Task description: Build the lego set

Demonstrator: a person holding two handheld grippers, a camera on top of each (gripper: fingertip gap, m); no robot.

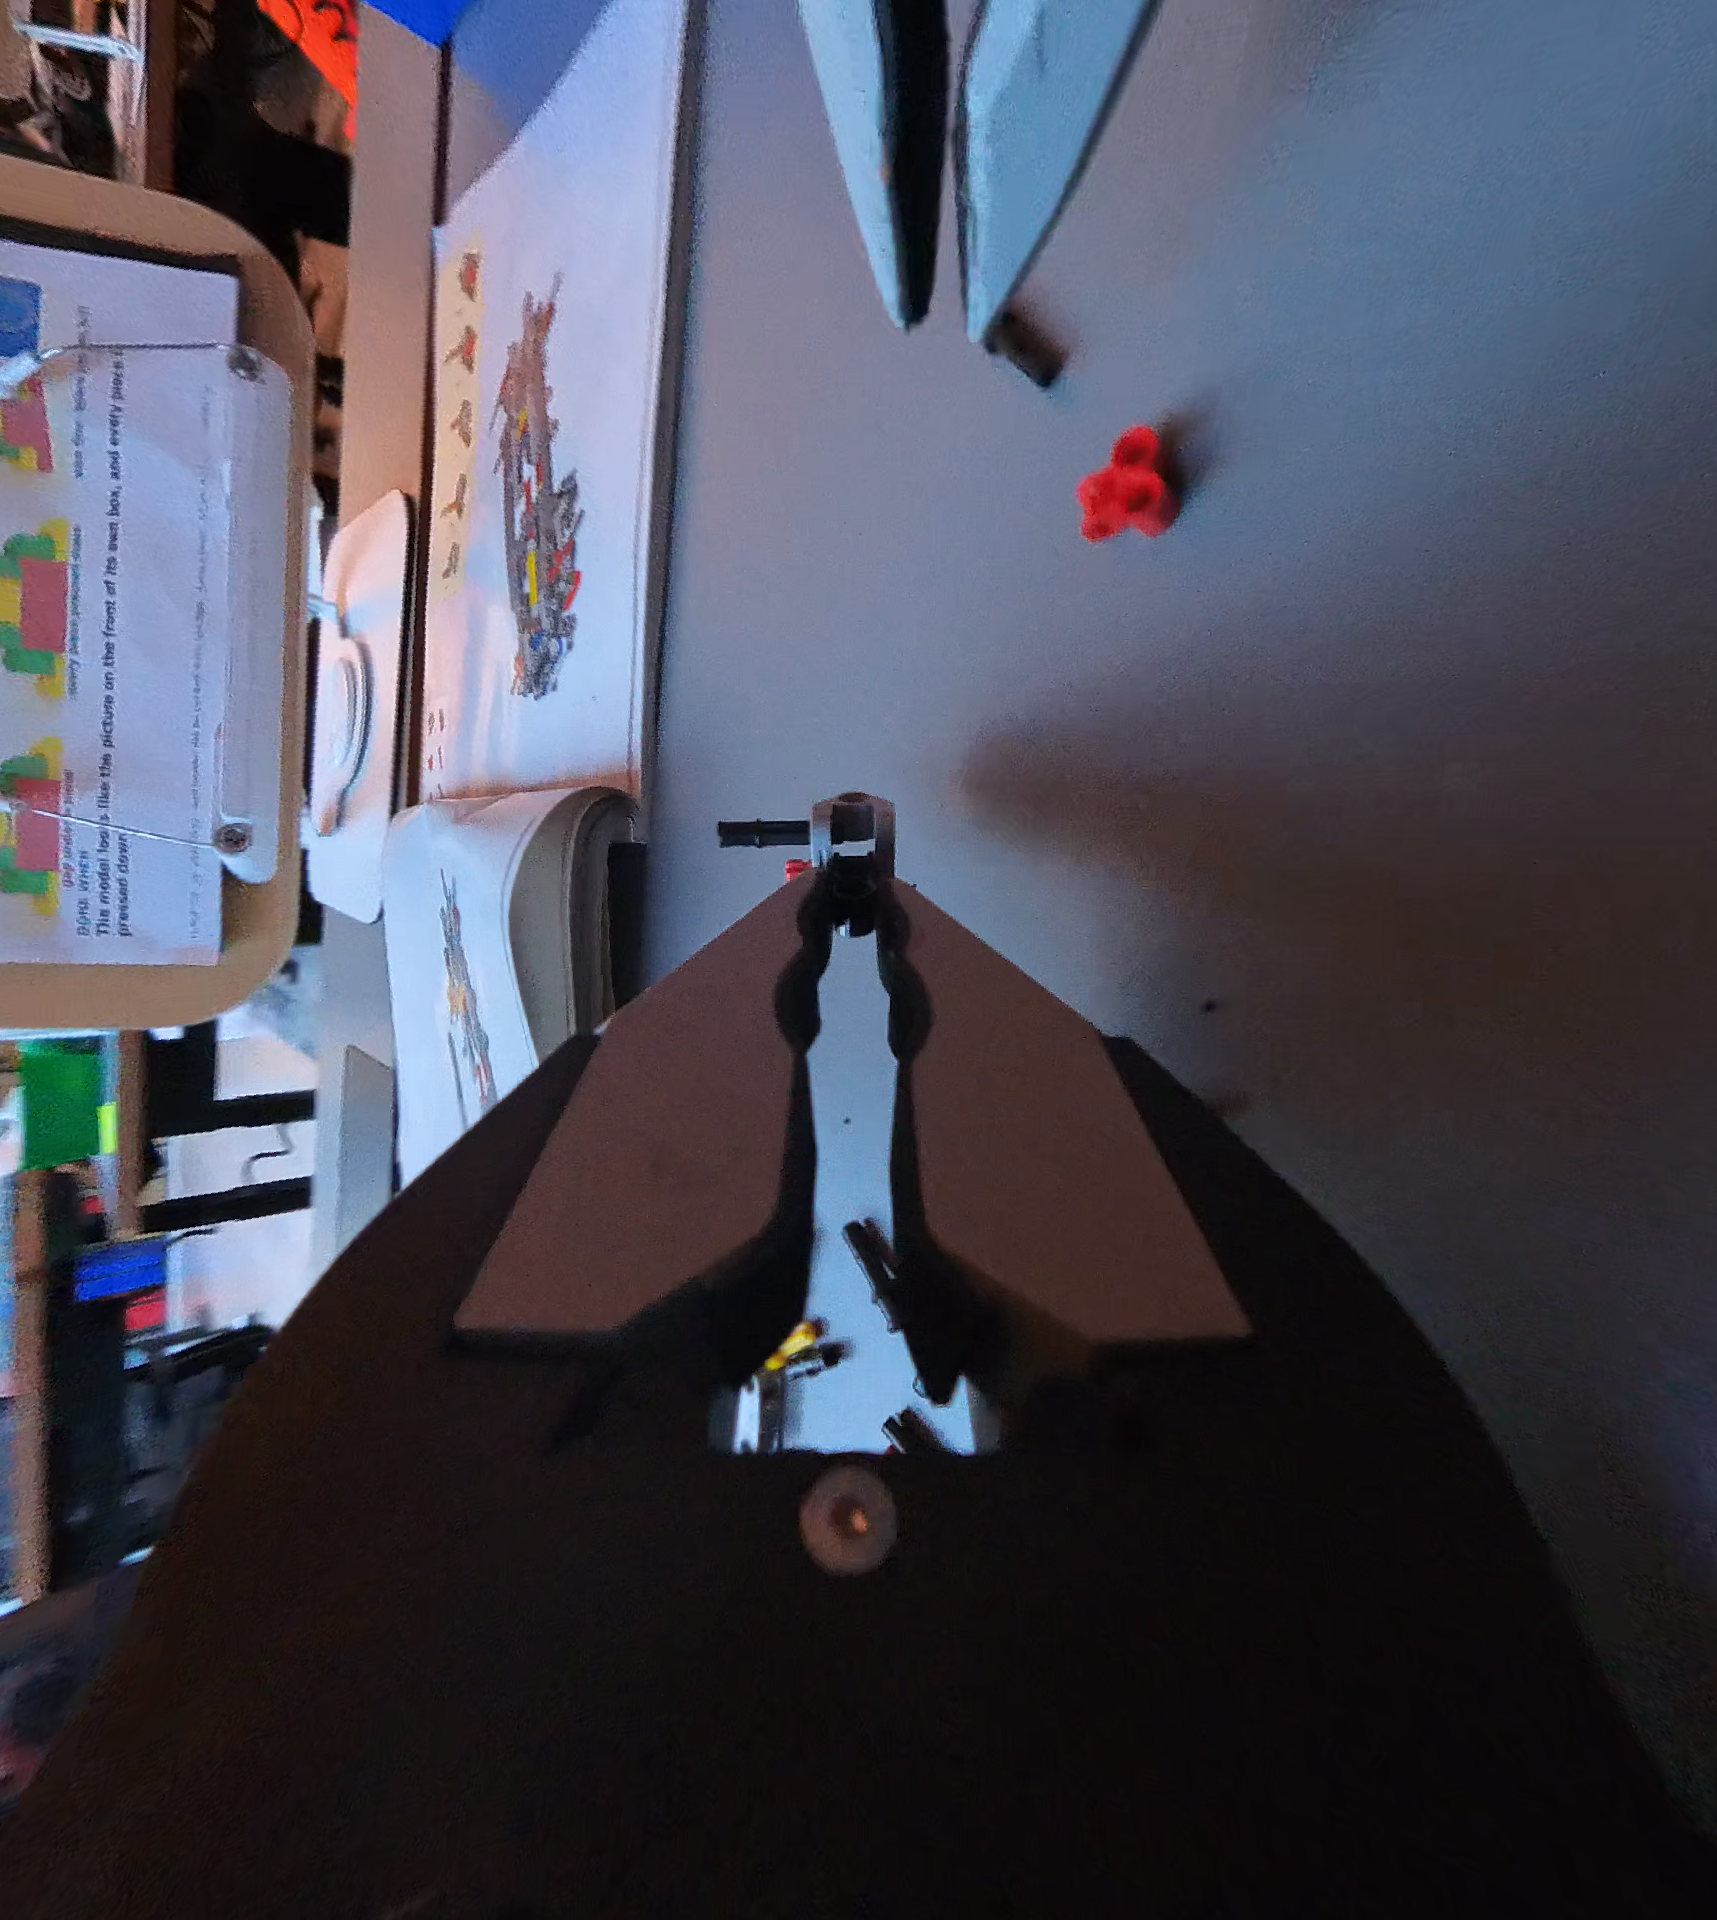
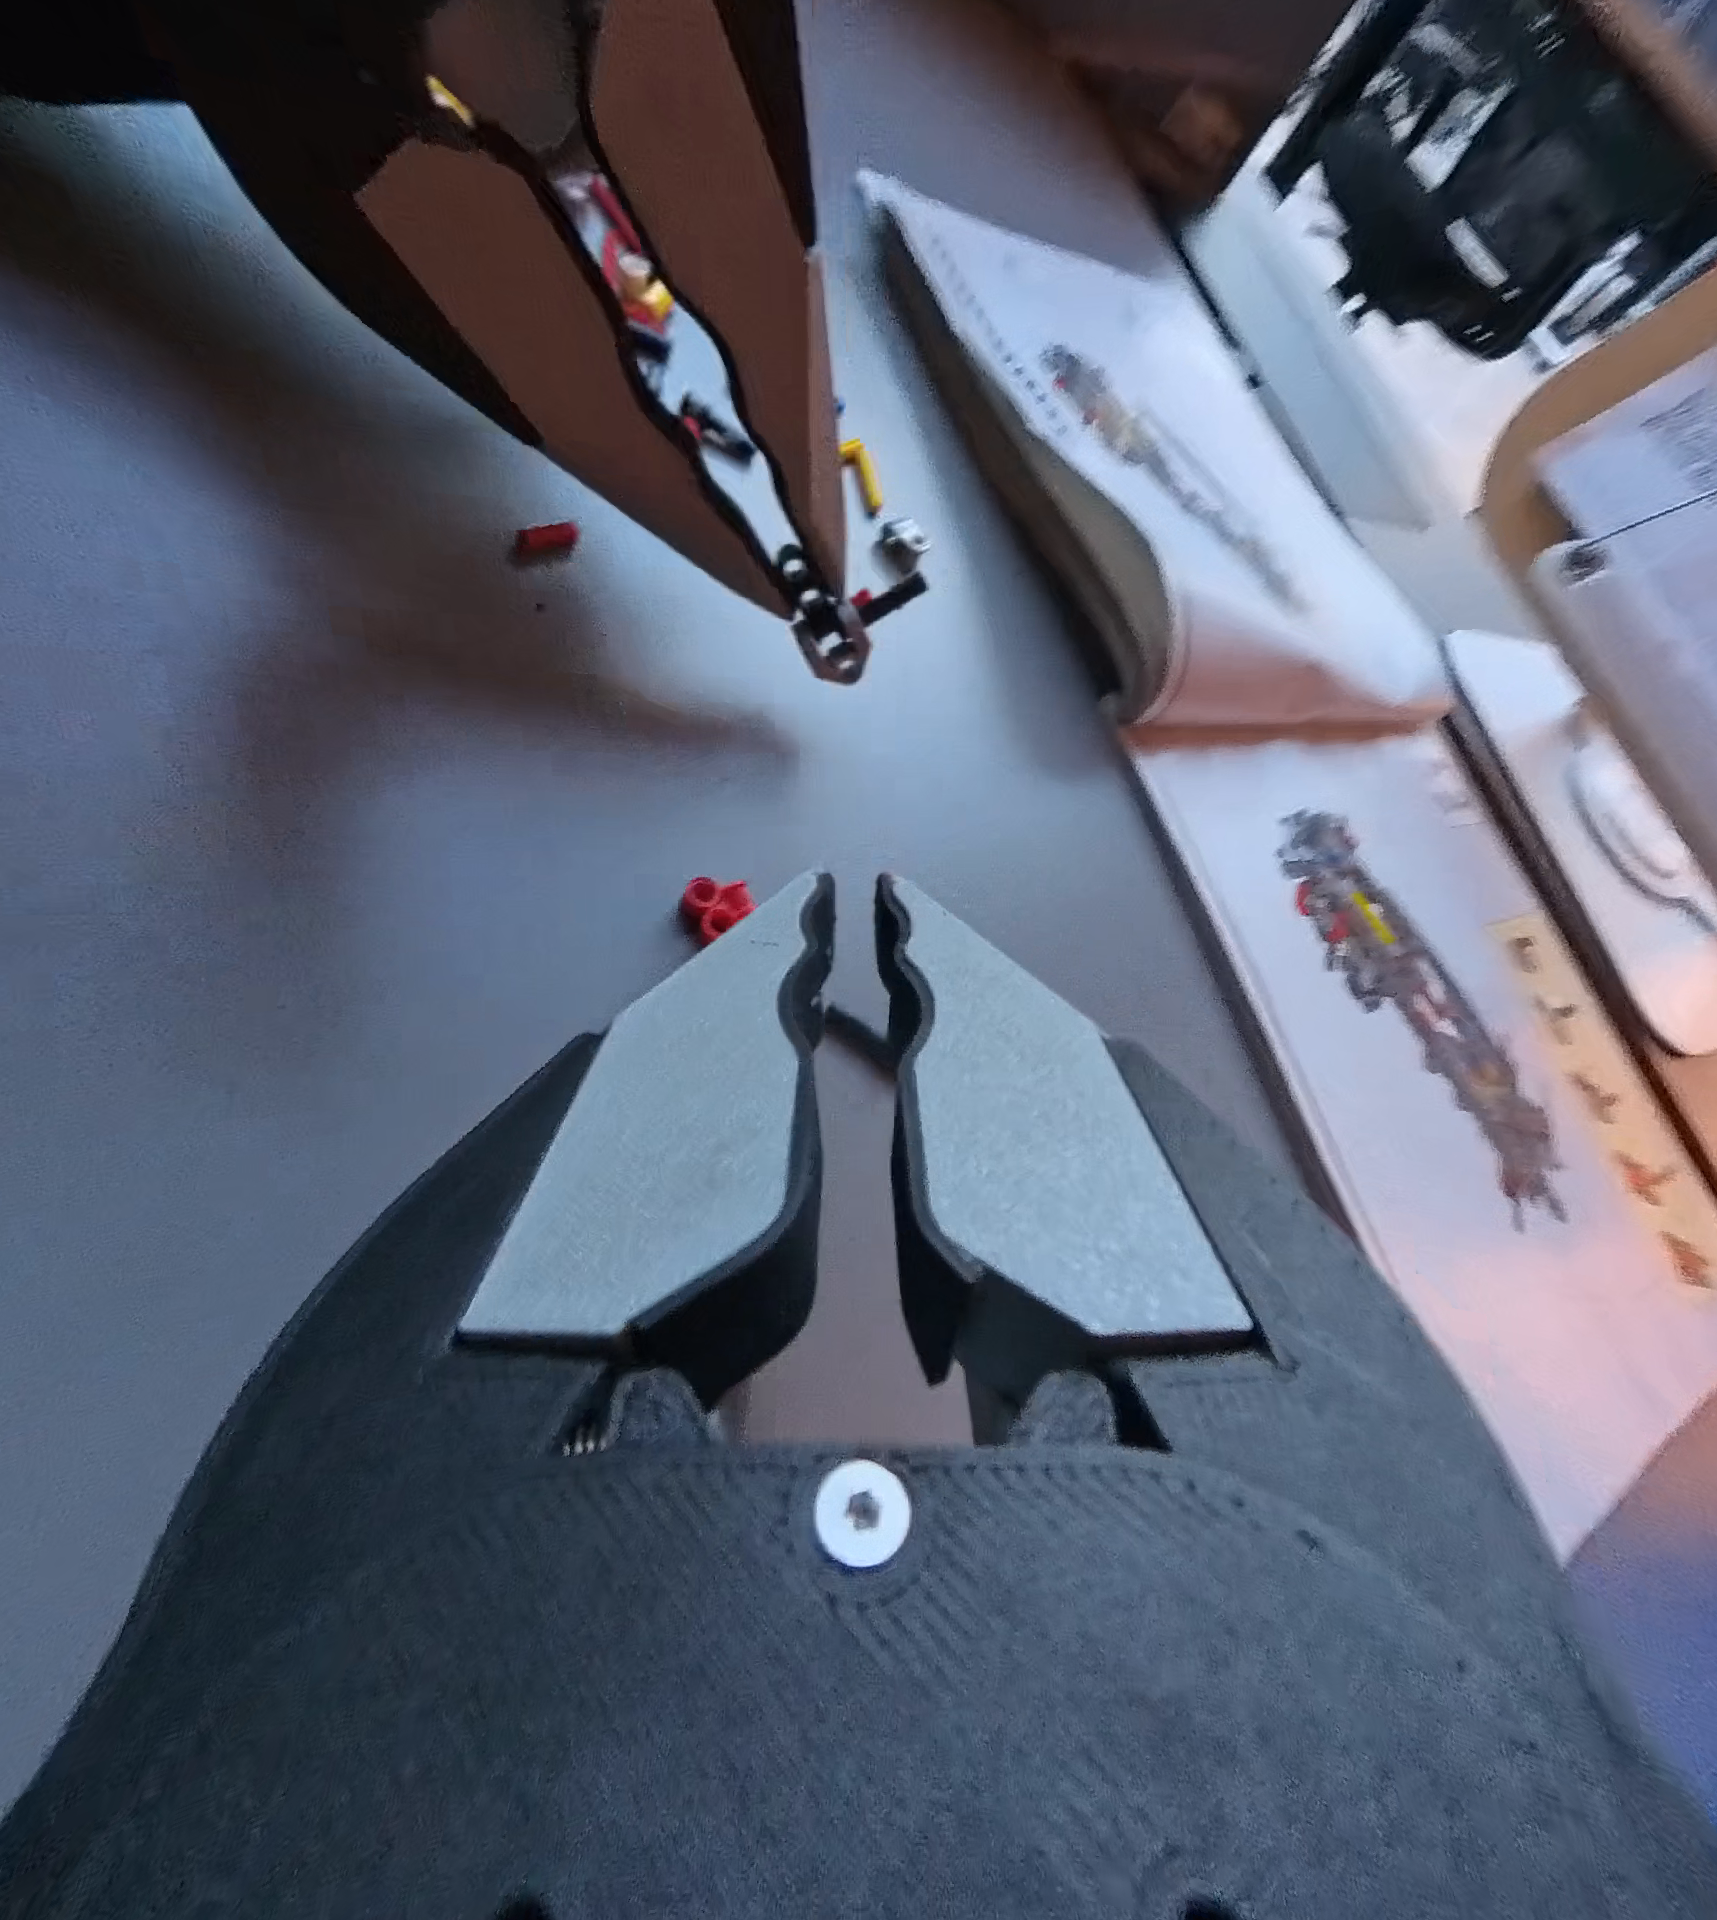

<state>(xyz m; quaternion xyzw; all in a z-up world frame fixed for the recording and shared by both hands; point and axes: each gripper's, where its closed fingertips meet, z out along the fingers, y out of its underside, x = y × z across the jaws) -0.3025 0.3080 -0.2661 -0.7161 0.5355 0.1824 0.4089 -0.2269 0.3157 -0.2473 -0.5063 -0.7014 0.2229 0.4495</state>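
- Left wrist view: counted one small grey-and-black connector piece point(image 1: 852, 847), one red three-hole piece point(image 1: 1126, 486), one short dark piece point(image 1: 1028, 348), one open instruction booklet point(image 1: 542, 499) and one clipboard point(image 1: 262, 644) with printed sheets.
- Left tool point(image 1: 852, 902) nearly closed, fingertips pinching the connector piece, a black pin sticking out of it to the left, held above the grey worktop point(image 1: 1353, 727).
- Red three-hole piece lying well apart on the worktop, short dark piece just below the tips of the right tool point(image 1: 942, 322) at the top edge.
- Booklet along the worktop's left edge, clipboard beyond it; more small parts blurred behind the fingers.
- Right wrist view: counted one red three-hole piece point(image 2: 717, 906), one small red pin point(image 2: 546, 540), one yellow bar point(image 2: 862, 474), one small light-grey part point(image 2: 902, 536) and a cluster of mixed parts too blurred to count.
- Right tool point(image 2: 852, 894) with a narrow gap between the fingertips, nothing gripped; red three-hole piece just beside its left finger point(image 2: 729, 1039).
- A dark stick-like piece point(image 2: 859, 1029) seen on the worktop through the gap, lower down between the fingers; contact could not be told.
- Left tool opposite, carrying the connector piece point(image 2: 835, 649) at its tip.
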